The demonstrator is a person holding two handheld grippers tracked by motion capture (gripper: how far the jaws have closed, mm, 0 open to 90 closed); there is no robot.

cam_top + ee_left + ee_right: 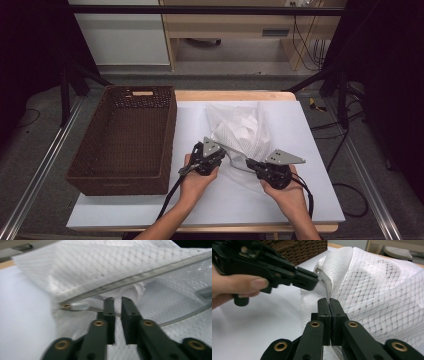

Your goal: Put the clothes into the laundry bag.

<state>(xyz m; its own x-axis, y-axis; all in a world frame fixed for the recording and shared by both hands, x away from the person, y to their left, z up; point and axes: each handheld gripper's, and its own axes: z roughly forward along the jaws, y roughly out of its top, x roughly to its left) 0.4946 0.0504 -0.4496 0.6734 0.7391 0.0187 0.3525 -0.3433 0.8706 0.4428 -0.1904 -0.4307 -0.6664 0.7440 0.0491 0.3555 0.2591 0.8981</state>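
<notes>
A white mesh laundry bag (pixel 241 131) lies on the white worktop (pixel 310 200), about midway between its left and right edges and reaching toward the far edge. A grey zipper strip (pixel 140 277) runs along the bag's open mouth, which faces the near edge. A brown woven basket (pixel 122 142) stands along the left edge of the worktop, just beside the bag.

The left gripper (pixel 214 154) sits at the left end of the bag's mouth. In the left gripper view its jaws stand slightly apart with a narrow gap between them, their tips at the mesh near the brass zipper end (pixel 65 306); no pad presses on anything, so the grip is released.

The right gripper (pixel 251 162) is at the right side of the bag's mouth, near the left gripper. In the right gripper view its jaws are clenched tight on the zipper strip, which rises from between the tips toward the left gripper.
</notes>
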